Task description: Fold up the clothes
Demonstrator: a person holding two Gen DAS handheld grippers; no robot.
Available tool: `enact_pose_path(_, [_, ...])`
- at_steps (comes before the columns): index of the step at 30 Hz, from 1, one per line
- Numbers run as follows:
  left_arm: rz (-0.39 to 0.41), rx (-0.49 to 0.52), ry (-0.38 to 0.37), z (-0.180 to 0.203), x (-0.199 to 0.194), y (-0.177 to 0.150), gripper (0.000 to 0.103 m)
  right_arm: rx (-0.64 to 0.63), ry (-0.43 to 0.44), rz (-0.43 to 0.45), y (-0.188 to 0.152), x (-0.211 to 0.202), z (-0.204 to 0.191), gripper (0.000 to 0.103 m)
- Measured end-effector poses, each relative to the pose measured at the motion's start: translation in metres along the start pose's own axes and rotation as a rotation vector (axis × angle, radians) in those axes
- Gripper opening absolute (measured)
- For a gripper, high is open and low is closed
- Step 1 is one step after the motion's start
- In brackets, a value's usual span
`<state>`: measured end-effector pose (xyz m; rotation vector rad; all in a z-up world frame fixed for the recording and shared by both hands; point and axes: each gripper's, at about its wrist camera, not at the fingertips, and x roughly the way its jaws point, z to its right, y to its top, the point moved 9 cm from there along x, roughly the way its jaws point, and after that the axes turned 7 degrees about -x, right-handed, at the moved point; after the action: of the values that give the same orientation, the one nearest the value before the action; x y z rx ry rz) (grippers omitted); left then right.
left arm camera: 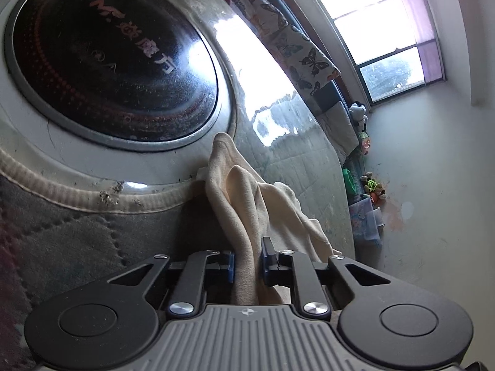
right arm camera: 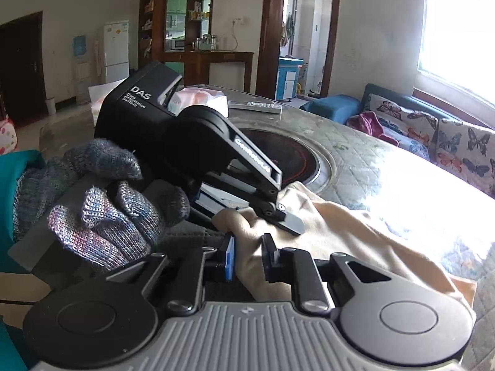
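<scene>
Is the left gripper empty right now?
No: in the left wrist view the left gripper has the cream cloth pinched between its fingers.

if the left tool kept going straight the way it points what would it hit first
Likely the cream cloth it already pinches, then the quilted tabletop beside the dark round cooktop. Depth is hard to judge in this fisheye view.

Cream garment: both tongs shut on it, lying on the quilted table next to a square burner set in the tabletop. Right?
Not quite: the burner is round, not square, as the left wrist view shows. The rest holds: the left tongs and right tongs are each shut on the cream garment, which lies on the quilted table beside it.
</scene>
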<state>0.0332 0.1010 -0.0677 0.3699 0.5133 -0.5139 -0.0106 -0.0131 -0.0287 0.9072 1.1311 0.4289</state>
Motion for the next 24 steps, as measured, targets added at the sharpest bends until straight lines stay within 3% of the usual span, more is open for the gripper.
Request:
enact_pose_path(3, [0.009,0.029,0.010,0.003,-0.001,-0.004,0.017,0.050,-0.007,0.002,-0.006,-0.008,0.009,0.021])
enact_pose_path(6, [0.010,0.042,0.014,0.005,-0.001,-0.005,0.017,0.118,-0.071,0.006,-0.018,-0.026,0.032,0.021])
enact_pose_path(15, [0.013,0.084,0.029,0.012,-0.002,-0.010,0.017,0.402,-0.361,-0.033,-0.080,-0.065,0.145,0.028])
enact_pose_path(16, [0.014,0.094,0.033,0.013,-0.002,-0.011,0.017,0.439,-0.370,-0.036,-0.090,-0.066,0.157,0.033])
enact_pose_path(24, [0.023,0.138,0.054,0.018,0.000,-0.015,0.018,0.636,-0.312,-0.011,-0.124,-0.062,0.191,0.037])
